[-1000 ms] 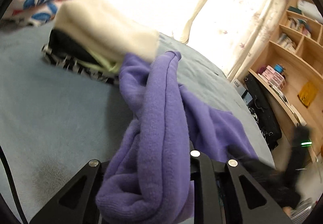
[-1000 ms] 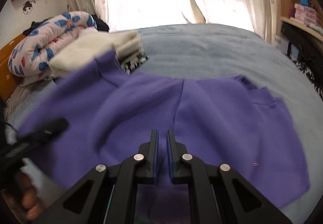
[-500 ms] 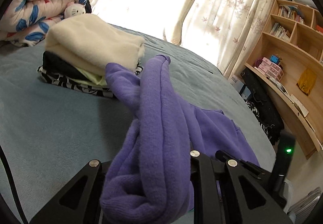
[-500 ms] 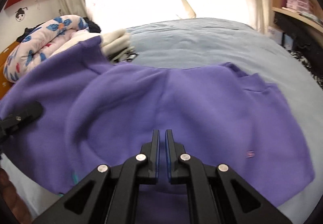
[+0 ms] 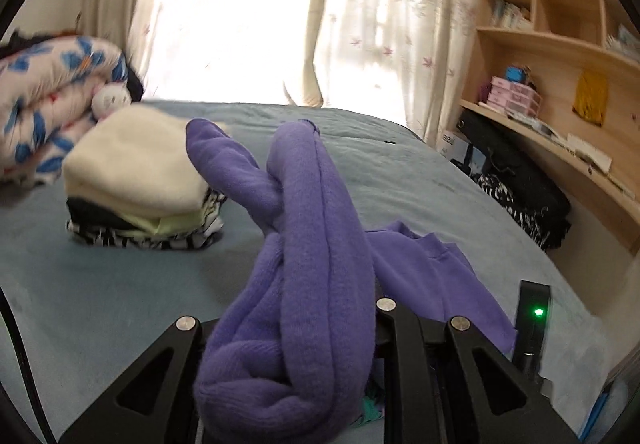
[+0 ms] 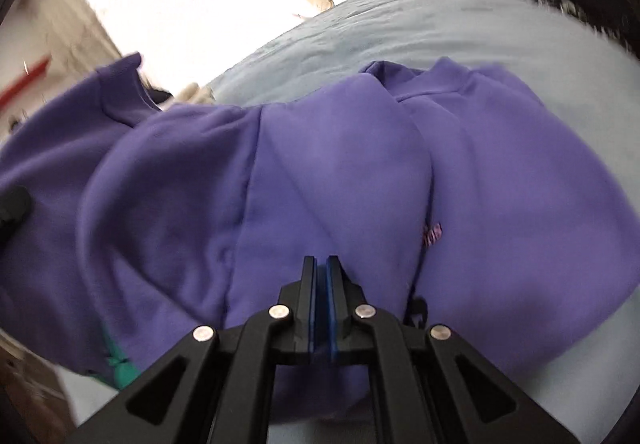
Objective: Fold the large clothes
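Purple sweater (image 6: 320,171) on bed (image 5: 100,284), both grippers gripping it.
Left gripper (image 5: 288,328) clamps bunched fabric; right gripper (image 6: 319,268) pinches the hem.

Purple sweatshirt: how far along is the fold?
Done: a folded stack sits on the bed. In hand: the left gripper clamps a bunched part of the purple sweatshirt; the right gripper is shut over its body. Left: it's still rumpled, no clean fold.
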Motion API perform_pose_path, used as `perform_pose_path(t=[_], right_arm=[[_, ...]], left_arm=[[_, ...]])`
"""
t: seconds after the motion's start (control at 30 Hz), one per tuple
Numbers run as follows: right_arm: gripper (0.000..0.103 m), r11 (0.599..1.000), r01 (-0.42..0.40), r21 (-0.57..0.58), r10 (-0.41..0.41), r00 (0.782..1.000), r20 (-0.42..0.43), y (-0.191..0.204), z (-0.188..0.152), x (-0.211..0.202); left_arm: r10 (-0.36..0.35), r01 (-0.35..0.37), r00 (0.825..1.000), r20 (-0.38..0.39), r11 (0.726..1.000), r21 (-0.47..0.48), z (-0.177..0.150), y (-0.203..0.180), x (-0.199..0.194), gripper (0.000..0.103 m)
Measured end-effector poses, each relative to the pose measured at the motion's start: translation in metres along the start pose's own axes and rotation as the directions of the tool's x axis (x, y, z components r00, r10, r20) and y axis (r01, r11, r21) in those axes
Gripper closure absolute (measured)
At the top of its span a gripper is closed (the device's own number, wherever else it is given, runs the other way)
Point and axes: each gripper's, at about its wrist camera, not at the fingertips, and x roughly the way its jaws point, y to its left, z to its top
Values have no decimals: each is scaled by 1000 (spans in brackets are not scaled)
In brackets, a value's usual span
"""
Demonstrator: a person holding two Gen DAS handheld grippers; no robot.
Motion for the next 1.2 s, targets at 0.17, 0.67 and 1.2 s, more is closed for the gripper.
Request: perform_pose_path(t=[0.17,0.67,1.2], right_arm=[[99,1000,-22,18,21,998,56,-18,1,-38],[99,964,127,232,-173,966,191,-133,-6,-131],[95,962,83,262,-110,990,88,-157,-2,-127]], left_arm=[[-21,20,1000,14,996,86,11,-51,-2,87],[-166,195,978,-126,941,276,-12,-214,78,86],[-240,326,917,-319,912,250,-68,-225,148,78]])
